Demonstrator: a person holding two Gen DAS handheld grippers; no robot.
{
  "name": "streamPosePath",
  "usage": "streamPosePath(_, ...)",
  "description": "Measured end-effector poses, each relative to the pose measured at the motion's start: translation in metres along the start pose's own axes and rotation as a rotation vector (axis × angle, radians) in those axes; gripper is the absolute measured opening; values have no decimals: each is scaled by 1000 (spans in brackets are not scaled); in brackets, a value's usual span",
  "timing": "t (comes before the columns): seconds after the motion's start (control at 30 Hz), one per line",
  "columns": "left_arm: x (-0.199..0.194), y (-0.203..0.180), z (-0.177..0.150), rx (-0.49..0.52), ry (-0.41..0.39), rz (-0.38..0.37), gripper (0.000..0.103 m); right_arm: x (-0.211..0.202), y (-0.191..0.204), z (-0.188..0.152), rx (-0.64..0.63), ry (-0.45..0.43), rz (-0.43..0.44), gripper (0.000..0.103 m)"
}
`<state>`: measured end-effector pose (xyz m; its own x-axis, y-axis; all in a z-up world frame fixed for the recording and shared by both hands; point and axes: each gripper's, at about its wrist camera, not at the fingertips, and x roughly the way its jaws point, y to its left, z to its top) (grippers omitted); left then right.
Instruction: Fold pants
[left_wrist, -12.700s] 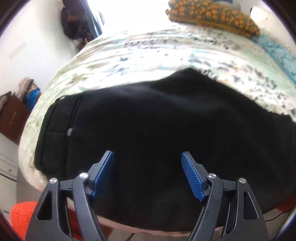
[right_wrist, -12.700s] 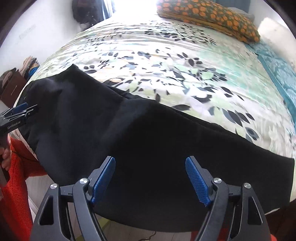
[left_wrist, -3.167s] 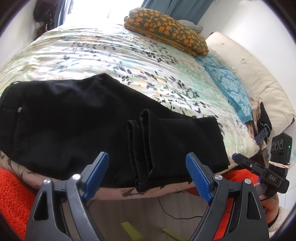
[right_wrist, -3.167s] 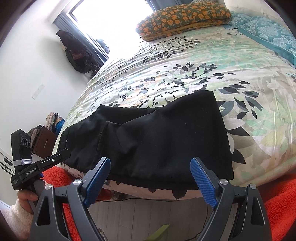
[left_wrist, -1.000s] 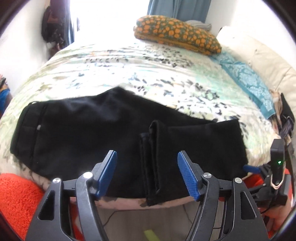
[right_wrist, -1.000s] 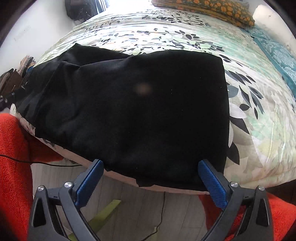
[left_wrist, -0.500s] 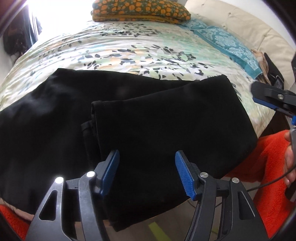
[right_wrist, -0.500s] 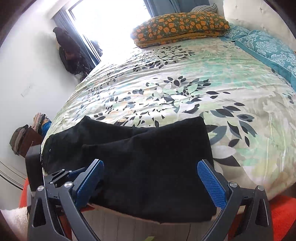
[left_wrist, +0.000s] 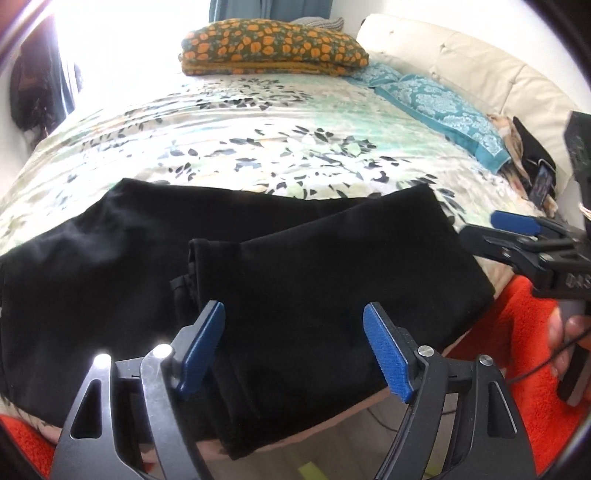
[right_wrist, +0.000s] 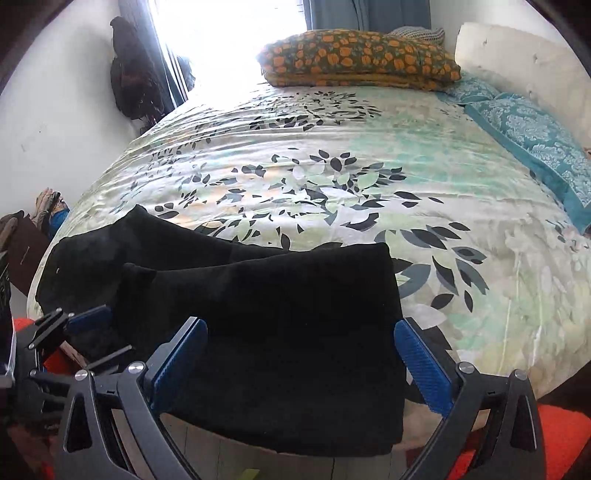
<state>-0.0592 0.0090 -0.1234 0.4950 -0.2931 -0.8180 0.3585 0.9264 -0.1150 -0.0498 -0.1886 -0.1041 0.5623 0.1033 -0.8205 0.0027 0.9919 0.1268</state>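
The black pants (left_wrist: 258, 266), leg end folded back over itself, are laid along the near edge of the bed (left_wrist: 258, 122). Over that edge the left gripper (left_wrist: 293, 350) is being opened, nothing pinched. The right gripper (right_wrist: 299, 362) is spread wide beside it, empty too.

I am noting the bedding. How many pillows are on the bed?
2 in view: an orange-flowered pillow at the far end by the window, and a teal pillow along the right side by the headboard. More may be hidden.
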Motion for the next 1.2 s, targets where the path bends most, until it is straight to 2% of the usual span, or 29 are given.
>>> streamPosePath(0.07, 22, 7, -1, -25, 88, 19, 79, -2, 5, -8, 5, 21, -3, 101)
streamPosePath(0.1, 27, 8, -3, -20, 91, 20, 79, 2, 8, -11, 4, 48, 4, 101)
streamPosePath(0.17, 23, 3, -3, 21, 76, 36, 80, 7, 13, -17, -8, 86, 9, 101)
streamPosePath(0.23, 15, 1, -2, 30, 69, 18, 80, 6, 18, -17, -22, 77, 13, 101)
streamPosePath(0.37, -13, 24, 0, -66, 14, -17, 80, 0, 28, -15, -58, 34, 23, 101)
streamPosePath(0.5, -39, 83, 2, -241, -41, 18, 87, 5, 40, -14, -99, 44, 49, 101)
streamPosePath(0.67, -74, 194, -8, -456, -101, 102, 88, 10, 46, -13, -114, 41, 85, 101)
streamPosePath(0.73, -94, 246, -18, -522, -126, 148, 93, 12, 47, -13, -114, 45, 95, 101)
streamPosePath(0.77, -100, 270, -25, -557, -123, 163, 95, 13, 48, -14, -116, 49, 97, 101)
streamPosePath(0.83, -102, 322, -45, -671, -65, 172, 95, 17, 49, -15, -116, 62, 101, 101)
streamPosePath(0.9, -94, 361, -69, -785, 1, 141, 95, 21, 50, -16, -105, 74, 109, 101)
streamPosePath(0.97, -83, 379, -85, -832, 44, 113, 95, 26, 52, -15, -92, 87, 116, 101)
streamPosePath(1.03, -68, 381, -93, -819, 74, 87, 95, 29, 57, -14, -90, 96, 120, 101)
streamPosePath(1.1, -51, 382, -96, -797, 103, 99, 97, 30, 64, -14, -103, 98, 123, 101)
streamPosePath(1.13, -48, 382, -95, -789, 93, 102, 101, 30, 68, -14, -113, 99, 125, 101)
streamPosePath(1.2, -47, 381, -92, -791, 70, 106, 102, 30, 75, -14, -136, 101, 127, 101)
